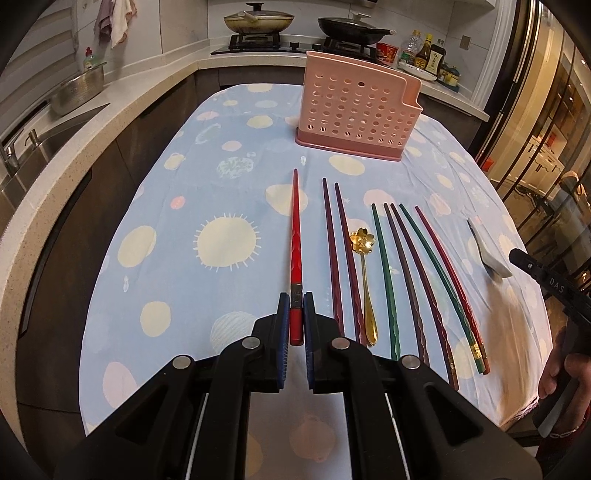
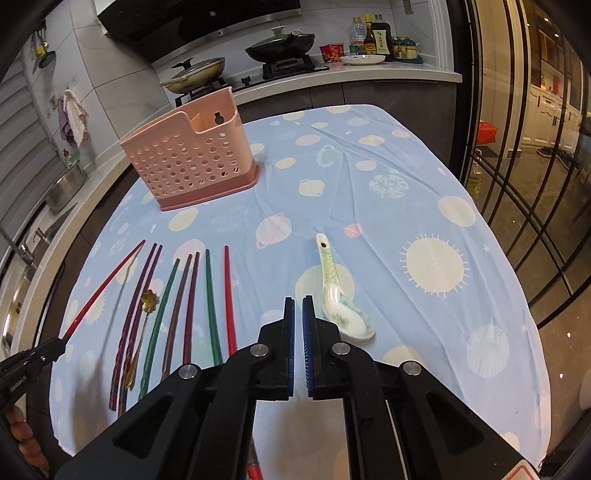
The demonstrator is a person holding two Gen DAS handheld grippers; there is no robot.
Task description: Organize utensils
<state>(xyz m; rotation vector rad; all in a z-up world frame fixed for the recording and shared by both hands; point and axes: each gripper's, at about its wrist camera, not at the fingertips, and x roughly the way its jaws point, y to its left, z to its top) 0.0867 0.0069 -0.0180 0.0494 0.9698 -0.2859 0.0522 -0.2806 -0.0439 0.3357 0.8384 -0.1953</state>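
My left gripper [image 1: 296,299] is shut on the thick end of a red chopstick [image 1: 296,236], which points toward the pink perforated utensil holder [image 1: 354,110]; in the right wrist view the chopstick [image 2: 107,284] is lifted off the cloth. Purple chopsticks [image 1: 332,251], a gold flower spoon [image 1: 364,266] and several green, purple and red chopsticks [image 1: 417,273] lie on the cloth. My right gripper [image 2: 298,301] is shut and empty, just left of a white ceramic spoon [image 2: 338,295]. The holder [image 2: 188,158] stands at the back left there.
The table has a blue cloth with pale circles [image 1: 184,206]. A counter with a sink [image 1: 33,147] runs along the left. A stove with pans [image 1: 295,26] and bottles [image 1: 424,55] is behind. Glass doors [image 2: 535,184] are on the right.
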